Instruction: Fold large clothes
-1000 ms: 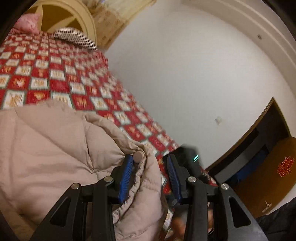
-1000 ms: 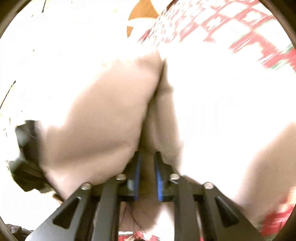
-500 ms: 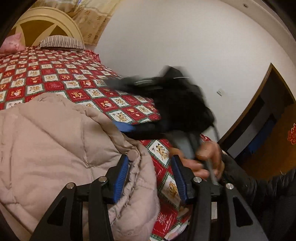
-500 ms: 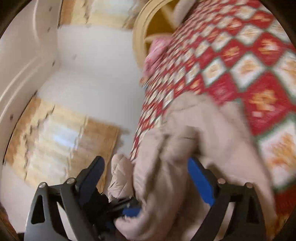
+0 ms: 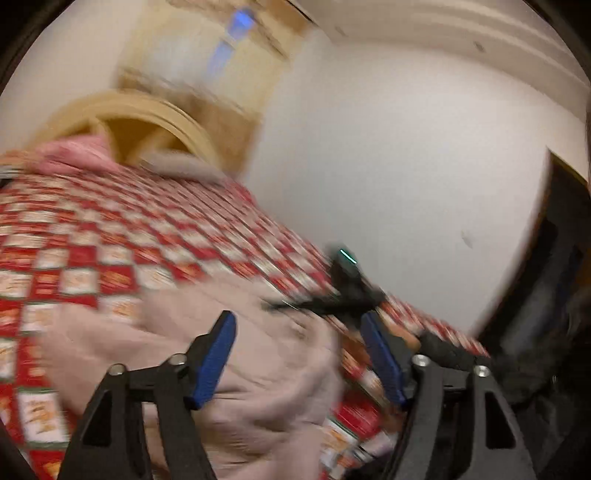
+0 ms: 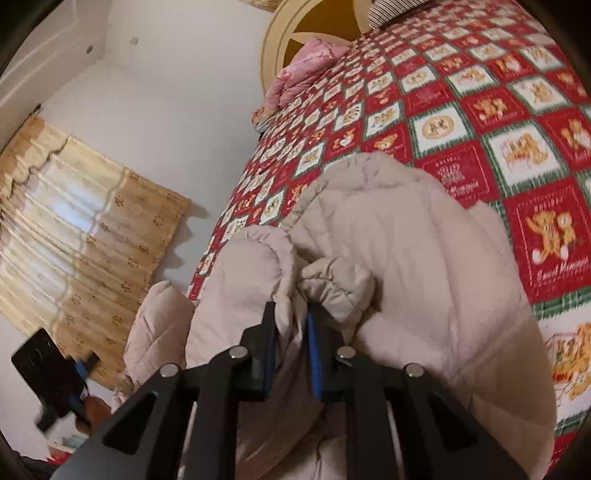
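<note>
A beige quilted puffer jacket [image 6: 406, 258] lies bunched on the bed with the red and white checked cover [image 6: 461, 103]. My right gripper [image 6: 291, 325] is shut on a fold of the jacket, which fills the gap between its blue pads. In the blurred left wrist view the jacket [image 5: 258, 354] lies below my left gripper [image 5: 299, 339], which is open and empty above it. The other gripper [image 5: 347, 291] shows dark and blurred past the left fingertips.
A pink pillow [image 6: 299, 74] and a striped pillow [image 6: 391, 11] lie by the round headboard [image 6: 280, 37]. Yellow curtains [image 6: 74, 240] hang at the left. A dark doorway [image 5: 546, 277] stands at the right of the left wrist view.
My left gripper has opened wider and let go of the jacket edge, and has lifted away. My right gripper, open half a second ago, has shut on a fold of the jacket.
</note>
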{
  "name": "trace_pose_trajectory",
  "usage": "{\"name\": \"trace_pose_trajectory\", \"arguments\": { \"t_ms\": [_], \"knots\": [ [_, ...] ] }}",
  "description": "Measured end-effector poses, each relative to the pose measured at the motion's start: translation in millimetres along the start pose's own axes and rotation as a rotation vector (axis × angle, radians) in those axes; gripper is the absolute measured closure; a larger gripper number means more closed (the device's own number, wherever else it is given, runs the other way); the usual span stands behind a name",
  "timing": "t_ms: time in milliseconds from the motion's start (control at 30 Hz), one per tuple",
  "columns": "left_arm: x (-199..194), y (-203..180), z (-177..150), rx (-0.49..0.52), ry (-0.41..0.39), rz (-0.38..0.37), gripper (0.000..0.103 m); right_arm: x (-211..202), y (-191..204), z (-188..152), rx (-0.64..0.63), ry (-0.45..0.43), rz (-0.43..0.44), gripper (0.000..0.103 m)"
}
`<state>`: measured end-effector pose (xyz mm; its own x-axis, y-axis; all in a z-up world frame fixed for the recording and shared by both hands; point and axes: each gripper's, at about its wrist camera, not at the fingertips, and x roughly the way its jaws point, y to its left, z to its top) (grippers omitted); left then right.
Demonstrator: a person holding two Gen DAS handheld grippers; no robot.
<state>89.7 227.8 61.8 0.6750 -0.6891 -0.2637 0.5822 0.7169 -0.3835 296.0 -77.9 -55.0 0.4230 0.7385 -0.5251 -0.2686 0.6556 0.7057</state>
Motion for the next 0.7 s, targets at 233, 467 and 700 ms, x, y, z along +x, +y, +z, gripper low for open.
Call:
{"name": "trace_pose_trajectory", "arguments": {
  "t_ms": [233, 467, 700],
  "knots": [
    [-57, 126, -73, -0.566, -0.25, 0.572, 0.023, 0, 31, 4, -0.126, -0.01, -0.034, 0.085],
    [1, 142, -148, -0.8, -0.152, 0.487, 0.023, 14, 44, 8, -0.184, 0.014, -0.049, 0.085],
    [72, 94, -114, -0.621, -0.197, 0.224, 0.022, 20, 46, 21, -0.21, 0.026, -0.042, 0.085]
  ]
}}
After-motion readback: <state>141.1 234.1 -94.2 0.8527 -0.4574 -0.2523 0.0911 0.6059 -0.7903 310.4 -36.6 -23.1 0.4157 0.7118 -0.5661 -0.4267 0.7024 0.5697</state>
